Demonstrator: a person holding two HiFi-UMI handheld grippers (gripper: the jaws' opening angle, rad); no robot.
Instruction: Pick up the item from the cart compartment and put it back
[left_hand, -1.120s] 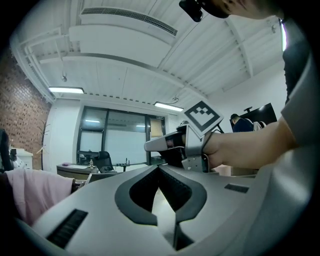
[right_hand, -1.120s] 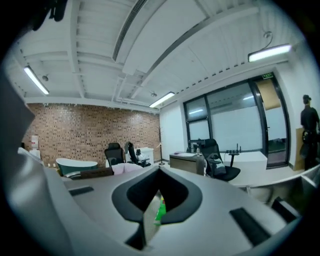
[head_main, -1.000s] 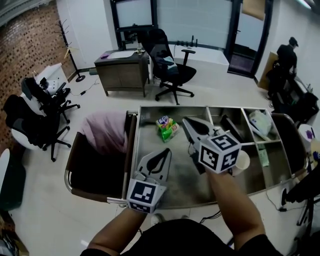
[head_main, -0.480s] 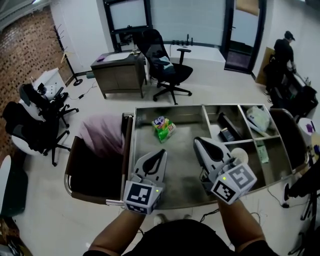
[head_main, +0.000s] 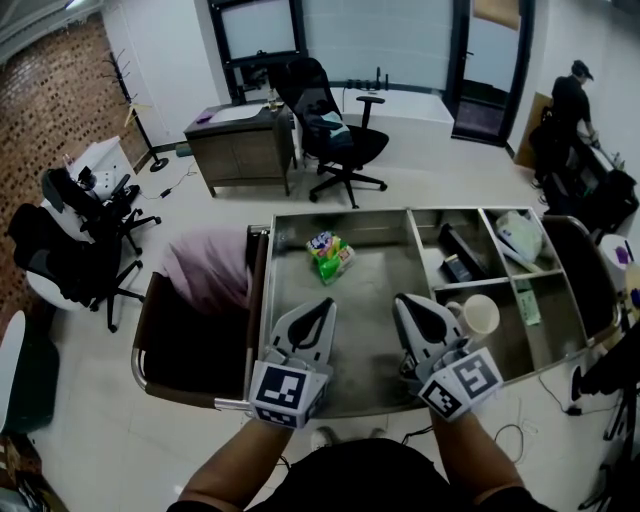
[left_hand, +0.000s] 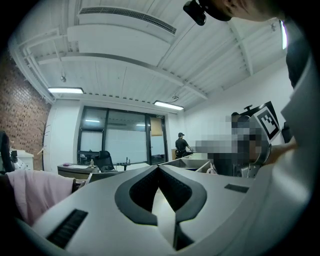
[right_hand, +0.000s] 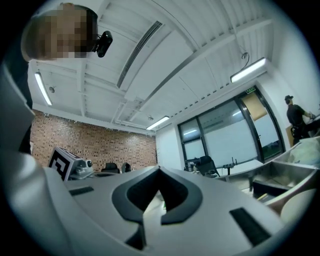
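Left tool (head_main: 320, 304) and right tool (head_main: 404, 300), both closed and empty, hover over the cart's (head_main: 264, 300) near edge; snack pack (head_main: 330, 255) lies farther in.

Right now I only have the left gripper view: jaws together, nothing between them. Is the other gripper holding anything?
Observer: No. The right gripper is shut and empty in its own view.
Operator: Where is the item?
Observer: A green snack packet lies in the large compartment of the cart, ahead of the left gripper, untouched.
Operator: Anything close to the right gripper?
Observer: A white cup sits in the smaller compartment just to its right.
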